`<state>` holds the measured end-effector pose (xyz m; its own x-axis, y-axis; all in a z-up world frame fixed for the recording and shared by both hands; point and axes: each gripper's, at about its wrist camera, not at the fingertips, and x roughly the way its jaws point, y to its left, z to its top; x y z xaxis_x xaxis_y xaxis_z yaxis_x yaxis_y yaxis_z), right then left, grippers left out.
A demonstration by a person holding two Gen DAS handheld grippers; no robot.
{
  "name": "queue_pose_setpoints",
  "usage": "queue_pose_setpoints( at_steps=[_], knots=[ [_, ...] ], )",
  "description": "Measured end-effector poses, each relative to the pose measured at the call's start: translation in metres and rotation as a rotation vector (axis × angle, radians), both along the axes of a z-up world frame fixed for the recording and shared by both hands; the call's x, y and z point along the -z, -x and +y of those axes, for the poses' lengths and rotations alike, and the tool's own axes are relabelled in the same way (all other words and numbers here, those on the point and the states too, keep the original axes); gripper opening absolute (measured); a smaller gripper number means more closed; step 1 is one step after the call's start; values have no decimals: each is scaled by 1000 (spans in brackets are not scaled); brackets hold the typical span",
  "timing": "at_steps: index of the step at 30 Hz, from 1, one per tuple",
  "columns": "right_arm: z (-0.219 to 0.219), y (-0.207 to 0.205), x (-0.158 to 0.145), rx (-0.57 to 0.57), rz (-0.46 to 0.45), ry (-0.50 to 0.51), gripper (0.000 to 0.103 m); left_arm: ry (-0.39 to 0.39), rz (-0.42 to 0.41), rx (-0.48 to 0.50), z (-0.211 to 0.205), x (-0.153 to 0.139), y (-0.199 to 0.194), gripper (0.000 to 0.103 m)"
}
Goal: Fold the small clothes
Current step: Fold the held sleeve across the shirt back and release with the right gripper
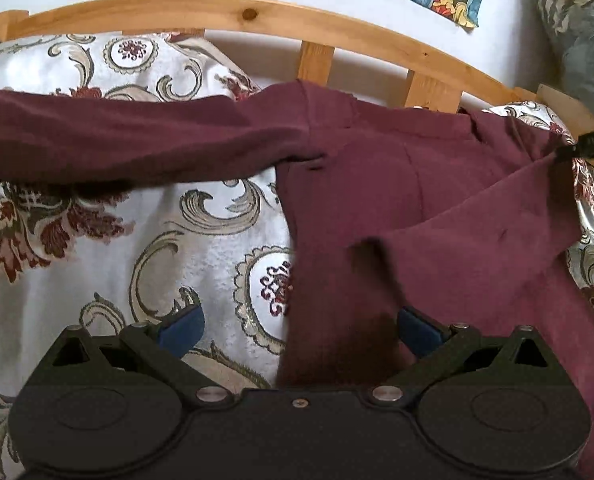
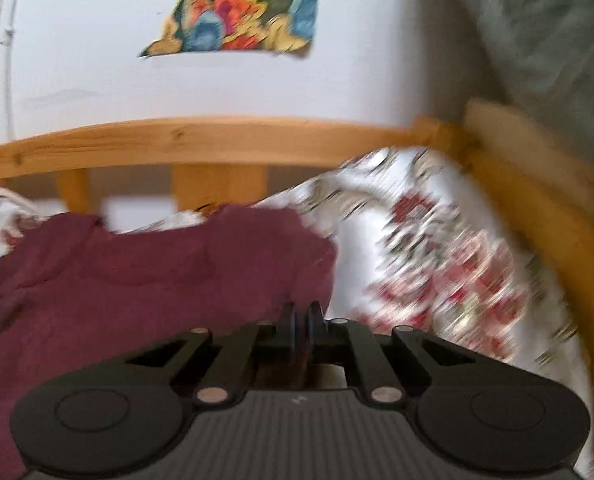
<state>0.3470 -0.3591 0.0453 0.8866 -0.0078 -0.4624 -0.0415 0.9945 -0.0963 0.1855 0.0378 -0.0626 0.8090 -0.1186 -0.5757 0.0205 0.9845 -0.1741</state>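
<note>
A maroon long-sleeved top [image 1: 417,200] lies on a floral bedspread [image 1: 117,248]. One sleeve [image 1: 117,140] stretches out to the left. My left gripper [image 1: 299,330] is open just above the top's left side edge, its blue pads either side of the cloth. My right gripper [image 2: 300,320] is shut on the right part of the maroon top [image 2: 137,280], which bunches up in front of it. That gripper's tip also shows in the left wrist view [image 1: 593,146], pinching the cloth and lifting it at the far right.
A wooden slatted headboard [image 1: 257,16] runs along the back of the bed, with a white wall and a colourful cloth patch [image 2: 237,12] above it. A grey patterned bundle [image 1: 577,40] lies at the far right. The wooden frame [image 2: 537,208] curves down the right side.
</note>
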Motion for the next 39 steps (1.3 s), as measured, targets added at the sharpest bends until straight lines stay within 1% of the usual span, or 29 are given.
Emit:
queue_pose_setpoints(
  at_steps=[1,3,5,6,7,8,9,10,11,12,13,14,18,20,23,24,25,28,30,33,35,37,39],
  knots=[
    [-3,-3,-2,31,-14,19,8,-4,2,5,-1,0,-1,102],
    [-9,-14,-4,78,-28,13,8,-17,2,19,-5,1,-1,102],
    [-10,-25,4,76,8,35,9,-35,2,30,-8,3,-1,102],
    [-11,-29,9,80,25,44,15,-45,2,36,-9,3,-1,102],
    [-12,-28,13,87,24,32,25,-53,0,39,-10,3,-1,102],
    [-15,-22,16,91,15,7,34,-55,-2,40,-10,3,0,102],
    [-18,-16,17,95,6,-11,52,-50,-4,40,-9,2,0,102],
    [-19,-7,19,97,-6,-18,57,-40,-7,36,-8,1,0,102],
    [-18,2,21,92,-19,-5,58,-30,-8,31,-7,1,0,102],
    [-16,11,24,86,-30,22,62,-18,-8,24,-5,0,0,102],
    [-13,20,28,80,-32,48,69,-7,-6,16,-4,0,-1,102],
    [-11,26,32,72,-28,65,72,4,0,5,-2,0,-1,102],
    [1,32,53,83,11,156,75,13,14,-38,-3,-1,1,102],
    [4,32,58,102,7,165,78,6,10,-66,-3,-4,4,102],
    [1,39,52,125,-12,103,85,-7,-5,-152,5,-14,7,102],
    [2,45,48,119,-24,73,91,-8,-13,-192,10,-18,8,102],
    [3,52,46,107,-36,51,96,-8,-21,-233,15,-22,9,102],
    [17,81,40,46,-73,30,101,-2,-52,-375,40,-36,16,102],
    [29,104,38,-6,-86,20,102,-11,-87,-474,59,-47,23,102],
    [48,137,42,-98,-89,-9,103,-99,-150,-601,86,-69,38,102],
    [60,154,46,-138,-88,-29,103,-149,-193,-683,107,-86,49,102],
    [70,171,52,-169,-86,-69,103,-156,-224,-747,128,-100,63,102],
    [77,182,58,-193,-73,-108,103,-157,-223,-782,149,-111,70,102]
  ],
)
